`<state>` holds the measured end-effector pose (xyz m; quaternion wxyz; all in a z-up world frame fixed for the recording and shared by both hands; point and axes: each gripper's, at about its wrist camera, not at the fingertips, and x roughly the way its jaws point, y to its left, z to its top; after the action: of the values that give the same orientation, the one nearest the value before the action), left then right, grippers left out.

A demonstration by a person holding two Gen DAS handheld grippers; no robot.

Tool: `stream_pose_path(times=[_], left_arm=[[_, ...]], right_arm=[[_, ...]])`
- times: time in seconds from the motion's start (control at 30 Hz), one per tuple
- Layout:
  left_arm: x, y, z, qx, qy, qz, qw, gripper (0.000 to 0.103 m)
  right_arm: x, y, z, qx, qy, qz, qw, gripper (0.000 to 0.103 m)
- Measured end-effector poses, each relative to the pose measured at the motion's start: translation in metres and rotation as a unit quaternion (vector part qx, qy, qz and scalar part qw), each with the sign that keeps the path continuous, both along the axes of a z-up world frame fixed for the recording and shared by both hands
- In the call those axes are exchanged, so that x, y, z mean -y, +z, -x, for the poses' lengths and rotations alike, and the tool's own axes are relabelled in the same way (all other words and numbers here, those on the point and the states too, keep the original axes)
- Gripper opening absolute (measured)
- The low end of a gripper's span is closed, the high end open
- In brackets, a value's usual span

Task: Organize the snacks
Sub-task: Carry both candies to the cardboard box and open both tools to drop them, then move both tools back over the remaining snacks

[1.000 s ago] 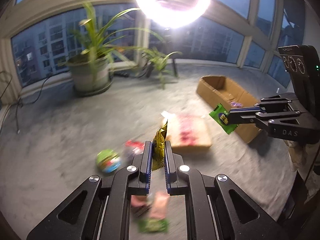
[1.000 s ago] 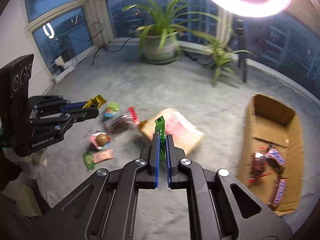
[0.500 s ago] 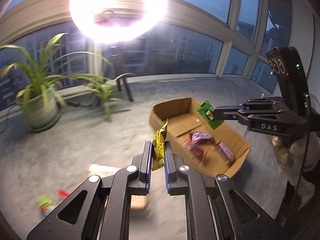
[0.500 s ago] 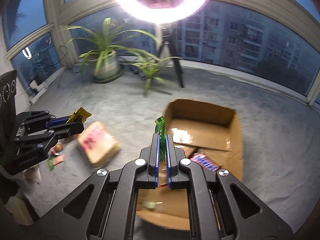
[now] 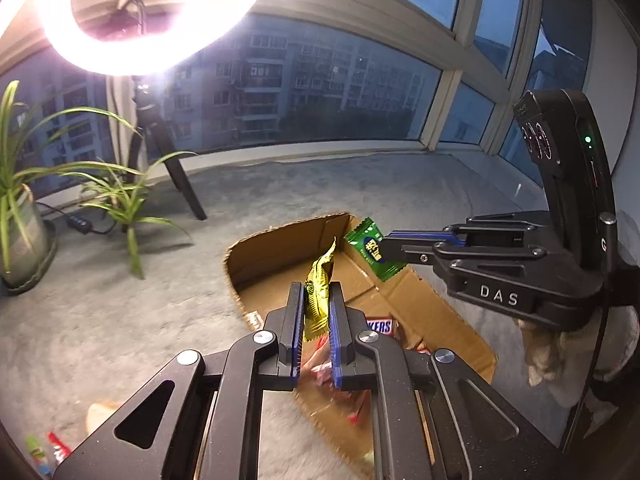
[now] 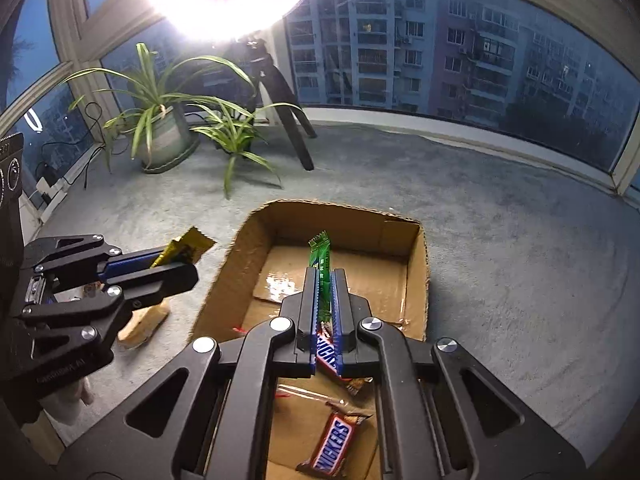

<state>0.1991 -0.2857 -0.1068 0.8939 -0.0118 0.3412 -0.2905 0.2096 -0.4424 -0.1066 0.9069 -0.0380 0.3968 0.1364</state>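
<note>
my left gripper point(image 5: 316, 312) is clamped on a yellow sachet point(image 5: 318, 292), pinched at its lower half, top flopping free toward 12 o'clock. my right gripper point(image 6: 324, 304) is clamped on a green sachet point(image 6: 321, 268), held edge-on. both hang over the cardboard box point(image 6: 418, 280), which holds snickers bars point(image 6: 334, 442) at 6 o'clock. i judge both packets light, soft and crinkly, with slick foil, so a grip on the flat sealed edge looks safest. loose snacks point(image 5: 48, 446) lie at 8 o'clock on the carpet.
</note>
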Motion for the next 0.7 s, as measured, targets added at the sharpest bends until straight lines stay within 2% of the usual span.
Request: stream_pose_path(times=[0.2, 0.33, 0.53, 0.57, 0.63, 0.7], left_arm=[[0.017, -0.007, -0.007, -0.01, -0.009, -0.015, 0.9998, 0.012], [0.019, -0.007, -0.008, -0.016, -0.005, -0.016, 0.9997, 0.027], [0.01, -0.003, -0.007, -0.015, 0.001, -0.011, 0.9998, 0.027], [0.008, -0.001, -0.006, -0.014, 0.002, -0.01, 0.9999, 0.027], [0.001, 0.003, -0.003, -0.011, 0.004, -0.005, 0.9999, 0.027], [-0.007, 0.007, 0.0, -0.007, 0.009, 0.0, 0.9999, 0.027]], right_arm=[[0.009, -0.008, -0.009, -0.014, -0.003, -0.008, 1.0, 0.005], [0.012, -0.01, -0.011, -0.017, -0.009, -0.007, 1.0, 0.006], [0.012, -0.006, -0.005, -0.014, -0.017, -0.006, 1.0, 0.008], [0.011, -0.004, -0.003, -0.013, -0.017, -0.006, 1.0, 0.01], [0.009, -0.002, 0.002, -0.01, -0.017, -0.01, 1.0, 0.031], [0.004, 0.003, 0.009, -0.001, -0.015, -0.011, 1.0, 0.043]])
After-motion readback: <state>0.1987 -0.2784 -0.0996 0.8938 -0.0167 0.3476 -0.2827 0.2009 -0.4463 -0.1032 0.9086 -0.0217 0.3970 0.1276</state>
